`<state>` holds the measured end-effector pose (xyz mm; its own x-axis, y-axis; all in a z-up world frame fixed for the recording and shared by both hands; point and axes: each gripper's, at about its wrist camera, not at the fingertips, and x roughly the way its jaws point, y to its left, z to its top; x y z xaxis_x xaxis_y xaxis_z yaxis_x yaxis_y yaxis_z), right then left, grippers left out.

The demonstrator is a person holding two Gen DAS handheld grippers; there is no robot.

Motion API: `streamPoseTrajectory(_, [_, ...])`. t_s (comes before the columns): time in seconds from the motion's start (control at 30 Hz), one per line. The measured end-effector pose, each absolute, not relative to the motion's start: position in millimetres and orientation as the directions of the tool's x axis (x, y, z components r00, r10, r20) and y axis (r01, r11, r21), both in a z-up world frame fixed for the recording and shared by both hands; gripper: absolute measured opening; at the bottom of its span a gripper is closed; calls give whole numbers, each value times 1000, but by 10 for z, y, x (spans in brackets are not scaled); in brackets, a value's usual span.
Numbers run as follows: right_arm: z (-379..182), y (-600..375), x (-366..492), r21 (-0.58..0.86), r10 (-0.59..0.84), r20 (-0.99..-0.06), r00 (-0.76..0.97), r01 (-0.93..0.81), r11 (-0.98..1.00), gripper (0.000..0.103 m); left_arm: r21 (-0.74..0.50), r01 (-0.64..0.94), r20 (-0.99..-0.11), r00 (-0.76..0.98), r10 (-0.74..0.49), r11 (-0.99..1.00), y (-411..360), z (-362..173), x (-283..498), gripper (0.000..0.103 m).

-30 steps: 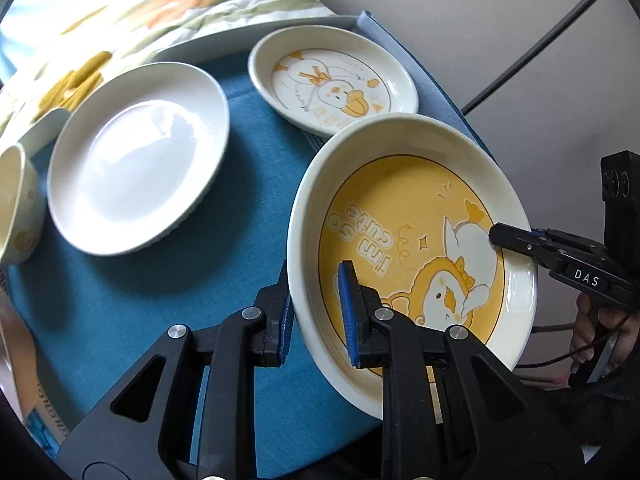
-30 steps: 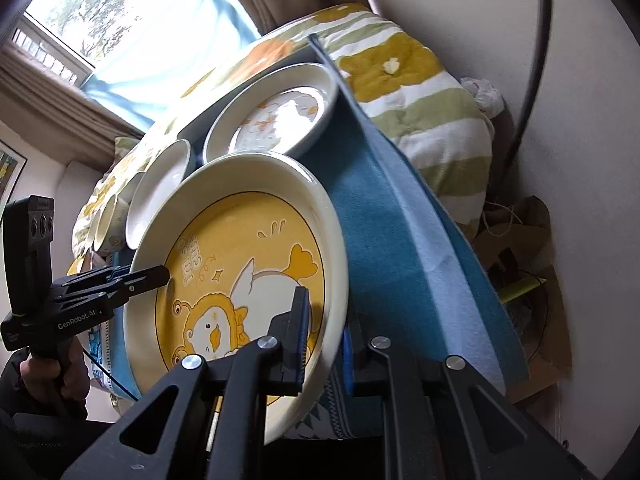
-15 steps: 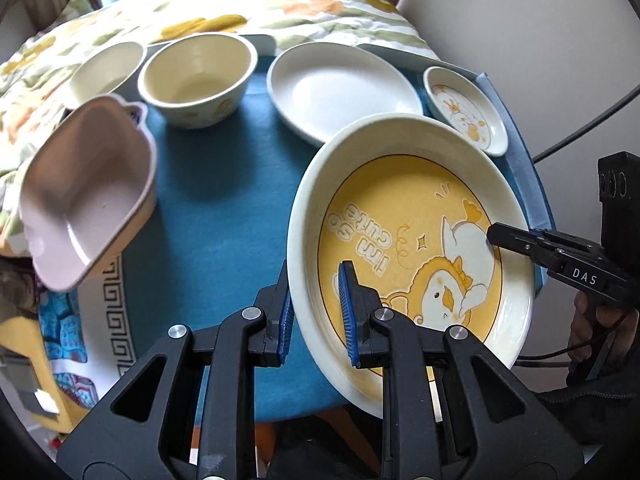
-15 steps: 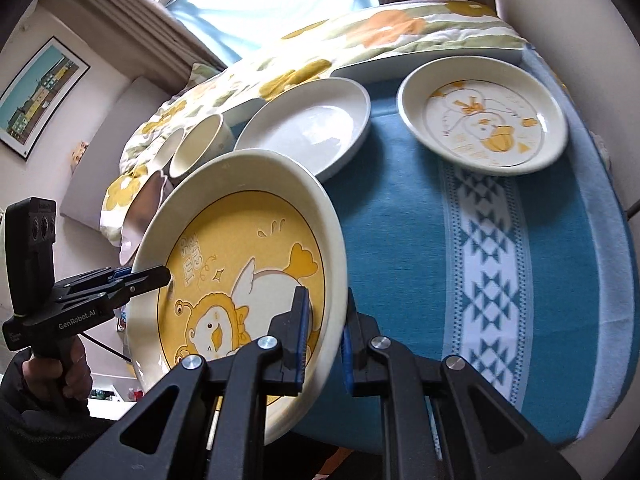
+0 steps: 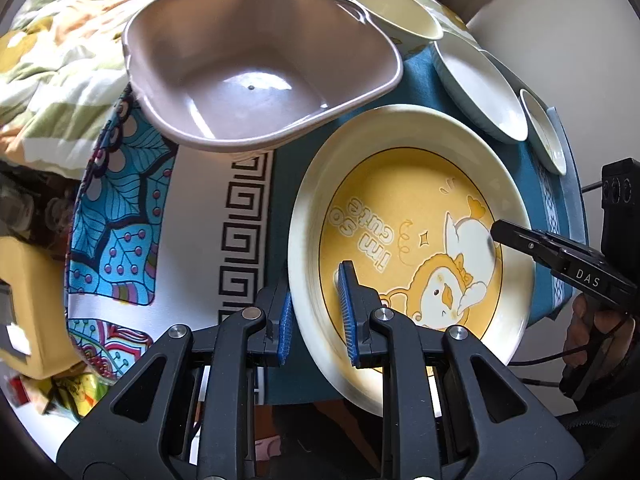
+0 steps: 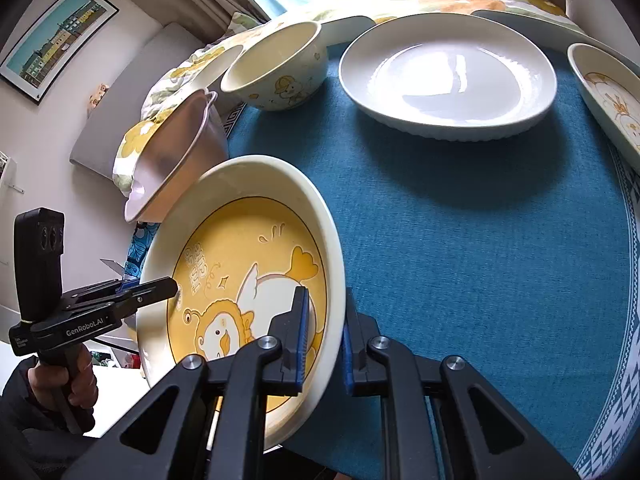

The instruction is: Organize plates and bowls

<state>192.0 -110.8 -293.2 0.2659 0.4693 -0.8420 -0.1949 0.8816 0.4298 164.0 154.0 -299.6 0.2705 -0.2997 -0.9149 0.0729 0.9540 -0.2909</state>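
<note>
A cream plate with a yellow centre and a cartoon duck hangs tilted above the table, held by both grippers. My left gripper is shut on its near rim, one blue pad inside and one outside. My right gripper is shut on the opposite rim. Each gripper shows in the other's view: the right gripper at the plate's far edge, the left gripper with a hand on its handle. A mauve square bowl lies just beyond the plate.
On the blue cloth stand a cream duck bowl, a white plate and a small duck plate. A patterned mat and striped bedding lie to the left.
Both grippers have carried the yellow plate sideways along the table, away from the small duck plate and white plate toward the mauve bowl. Both grips are unchanged.
</note>
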Motion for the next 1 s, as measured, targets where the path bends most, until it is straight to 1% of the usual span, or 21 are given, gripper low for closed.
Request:
streamPoseTrajectory(0.23, [-2990,-1074,1867,417,454,-844,285,-185,890,13,-298,88,-901,303,-310,951,1615,-3086,1601,17])
streamPoseTrajectory(0.27, [-3003,-1075,1864,414,451,-845,287,-183,892,13,-292,93,-900,308,-307,952,1514,-3072,1656,17])
streamPoseTrajectory(0.4, [-3021,-1118,1839,427,461,-838,291,-174,887,13,-273,100,-902,319,-291,957,1512,-3073,1633,17])
streamPoseTrajectory(0.53, [-2975,-1073,1809,375,419,-857,300,-193,907,13,-245,110,-908,321,-267,963,1463,-3047,1609,17])
streamPoseTrajectory(0.63, [-2984,-1070,1807,366,410,-858,308,-194,910,13,-235,114,-909,326,-259,965,1416,-3031,1597,17])
streamPoseTrajectory(0.67, [-2988,-1076,1807,371,413,-856,310,-188,909,13,-230,112,-911,325,-254,967,1398,-3023,1600,18])
streamPoseTrajectory(0.7, [-2992,-1081,1810,377,416,-855,311,-181,908,13,-224,110,-913,325,-248,968,1390,-3022,1607,22])
streamPoseTrajectory(0.77, [-2999,-1083,1813,377,412,-856,311,-167,911,13,-209,110,-918,321,-233,972,1361,-3021,1629,32])
streamPoseTrajectory(0.8, [-2998,-1080,1809,370,404,-859,315,-164,914,15,-196,110,-921,322,-221,975,1342,-3013,1636,50])
streamPoseTrajectory(0.83, [-2991,-1078,1796,358,393,-862,320,-165,919,25,-177,108,-922,330,-204,978,1333,-3001,1643,69])
streamPoseTrajectory(0.87, [-2979,-1071,1783,350,388,-862,326,-172,921,32,-161,111,-919,346,-190,981,1319,-2978,1638,75])
streamPoseTrajectory(0.9, [-2966,-1067,1775,349,391,-859,330,-182,919,51,-156,118,-913,363,-189,981,1306,-2949,1630,76])
streamPoseTrajectory(0.93, [-2956,-1056,1770,345,390,-858,333,-189,919,64,-153,126,-910,369,-190,980,1291,-2932,1630,76])
streamPoseTrajectory(1.0, [-2948,-1046,1767,332,379,-864,332,-192,924,65,-146,128,-915,360,-183,981,1264,-2923,1638,76])
